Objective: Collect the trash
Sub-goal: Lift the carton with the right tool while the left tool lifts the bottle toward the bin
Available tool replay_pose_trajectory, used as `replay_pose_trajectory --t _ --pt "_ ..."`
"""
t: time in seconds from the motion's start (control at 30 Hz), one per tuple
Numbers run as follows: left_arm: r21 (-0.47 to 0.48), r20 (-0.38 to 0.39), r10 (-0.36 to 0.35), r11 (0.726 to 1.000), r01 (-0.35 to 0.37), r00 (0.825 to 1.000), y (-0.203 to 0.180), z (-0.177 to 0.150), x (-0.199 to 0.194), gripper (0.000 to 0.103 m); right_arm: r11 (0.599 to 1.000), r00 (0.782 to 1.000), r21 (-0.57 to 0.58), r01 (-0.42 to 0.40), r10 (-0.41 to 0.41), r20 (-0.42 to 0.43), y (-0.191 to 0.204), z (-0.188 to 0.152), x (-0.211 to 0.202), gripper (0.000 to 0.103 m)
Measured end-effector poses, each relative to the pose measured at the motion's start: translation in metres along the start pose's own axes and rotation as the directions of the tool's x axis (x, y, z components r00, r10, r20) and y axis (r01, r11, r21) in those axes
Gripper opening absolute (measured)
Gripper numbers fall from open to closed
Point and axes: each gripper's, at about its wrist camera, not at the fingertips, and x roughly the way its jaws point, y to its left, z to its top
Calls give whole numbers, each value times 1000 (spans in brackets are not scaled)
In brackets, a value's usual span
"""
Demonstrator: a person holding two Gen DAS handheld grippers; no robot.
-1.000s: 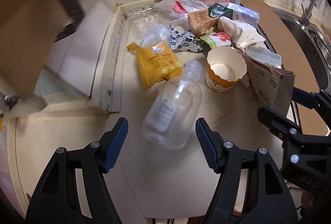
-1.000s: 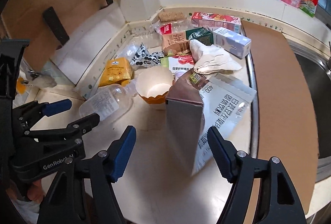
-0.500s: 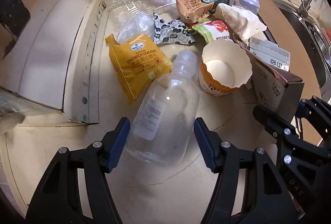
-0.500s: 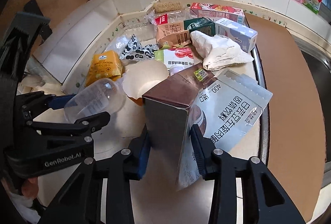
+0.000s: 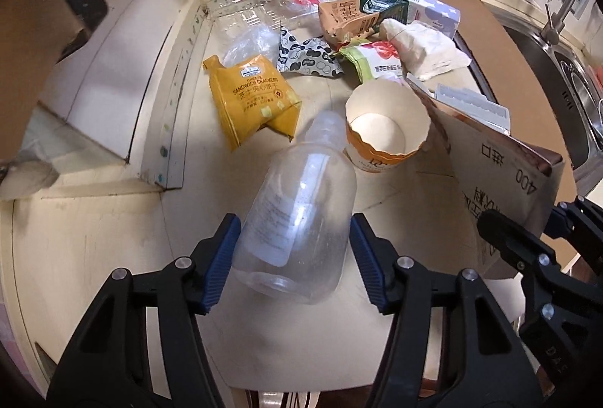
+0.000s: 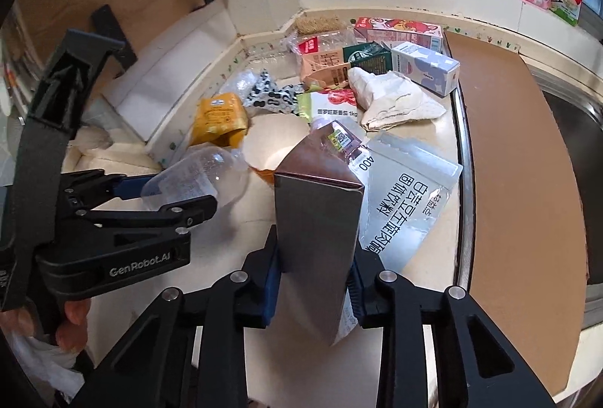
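The right gripper [image 6: 314, 281] is closing on the upright foil pouch [image 6: 316, 231]; both blue pads press its lower walls. Squeeze only until the pouch stops sliding, since the thin walls will likely buckle, and lift straight up to clear the flat printed bag [image 6: 405, 204] lying just right of it.

The left gripper [image 5: 294, 259] is closing around the clear plastic bottle [image 5: 297, 216], which lies on its side between the jaws, neck pointing away. The pads [image 5: 220, 263] stand just beside the wall, and contact cannot be confirmed. Centre the pads on the body's widest part before lifting; the round wall may roll out.

Contents: the bottle looks empty and uncapped. The torn paper cup [image 5: 386, 131], just beyond the bottle's neck, is empty. The foil pouch's contents are hidden.
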Motion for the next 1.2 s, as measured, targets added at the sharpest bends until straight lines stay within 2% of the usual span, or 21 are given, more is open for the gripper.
replay_pose_trajectory --t 0.33,0.67,0.93,1.2 --pt "-33 45 -12 999 13 999 -15 -16 -37 55 998 997 -9 -56 57 54 -1 -16 -55 29" --pt "-60 102 -12 998 18 995 -31 -33 -76 55 997 990 -18 -80 81 112 -2 -36 -106 29" --pt "-85 135 -10 996 22 991 -43 -57 -103 54 994 983 -37 -104 108 149 -3 -67 -146 29" --pt "-125 153 -58 989 78 987 -53 -94 -130 54 990 979 -31 -140 143 148 -16 -112 -178 29"
